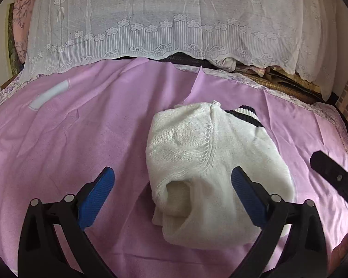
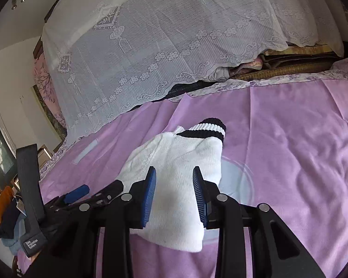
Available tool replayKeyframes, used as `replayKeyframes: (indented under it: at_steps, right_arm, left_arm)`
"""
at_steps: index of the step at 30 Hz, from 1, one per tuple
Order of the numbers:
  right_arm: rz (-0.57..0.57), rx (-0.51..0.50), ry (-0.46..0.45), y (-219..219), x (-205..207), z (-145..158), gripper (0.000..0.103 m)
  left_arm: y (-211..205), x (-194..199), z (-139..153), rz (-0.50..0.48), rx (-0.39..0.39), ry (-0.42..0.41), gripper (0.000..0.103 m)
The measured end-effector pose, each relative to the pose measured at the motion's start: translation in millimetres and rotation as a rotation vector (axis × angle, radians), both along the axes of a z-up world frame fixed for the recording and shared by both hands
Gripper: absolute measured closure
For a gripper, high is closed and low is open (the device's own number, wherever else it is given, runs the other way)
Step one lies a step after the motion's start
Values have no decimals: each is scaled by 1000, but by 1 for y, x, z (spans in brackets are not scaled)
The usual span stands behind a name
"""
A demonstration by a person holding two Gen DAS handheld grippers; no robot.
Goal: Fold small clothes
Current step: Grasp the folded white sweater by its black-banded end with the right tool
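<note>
A small white knit sweater (image 1: 211, 162) with a black-and-white striped ribbed band (image 1: 245, 113) lies folded into a compact bundle on the purple sheet (image 1: 81, 143). My left gripper (image 1: 174, 180) is open and empty, just above the bundle's near left edge. In the right wrist view the same sweater (image 2: 180, 162) lies under my right gripper (image 2: 174, 180), whose jaws stand apart over the bundle's near end without pinching it. The left gripper (image 2: 92, 192) shows at the lower left of that view.
A white lace cover (image 1: 162, 20) drapes over a pile at the far edge of the bed. A woven mat and folded fabrics (image 2: 289, 67) stick out under it at the right. A white patch (image 1: 51, 93) is on the sheet at the left.
</note>
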State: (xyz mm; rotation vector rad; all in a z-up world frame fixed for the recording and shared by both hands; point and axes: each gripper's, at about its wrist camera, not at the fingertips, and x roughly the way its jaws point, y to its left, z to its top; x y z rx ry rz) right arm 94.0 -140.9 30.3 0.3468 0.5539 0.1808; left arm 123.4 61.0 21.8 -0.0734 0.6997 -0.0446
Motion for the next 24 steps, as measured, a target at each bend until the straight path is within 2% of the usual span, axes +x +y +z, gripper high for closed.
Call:
replayKeyframes:
  at_steps: [3,5,7,9,12,14,17,21,24]
  right_arm:
    - [20,24,83,5,39,-16,70]
    - [15,8,123,6,56,-31,71]
    - [13,-42,95,10,57,-39,71]
    - [21,-77,84,13,55,-40,70]
    - [46,-62,72,12,52,-39,65]
    - [39,-10,51,3,43,-35,63]
    - [-24,21,22,-16,25,-22,45]
    - [-49,107,18,-42,3,-12,42]
    - [-36,205,47,-58,-14,-18,39]
  left_arm:
    - [-4,20,-12,19,77,23,5]
    - [-4,31,-20,5,63,50,4]
    - [-4,37,-22,-8,37,63,4]
    - [-10,39,-25,-19,62,65,4]
    - [-12,39,-25,-20,71,60,4]
    - [-6,39,-24,-27,33,78,4]
    - [7,31,-17,-65,-80,105,5]
    - [23,8,4,-114,-188,64,5]
    - [31,-2,8,-185,-302,85,5]
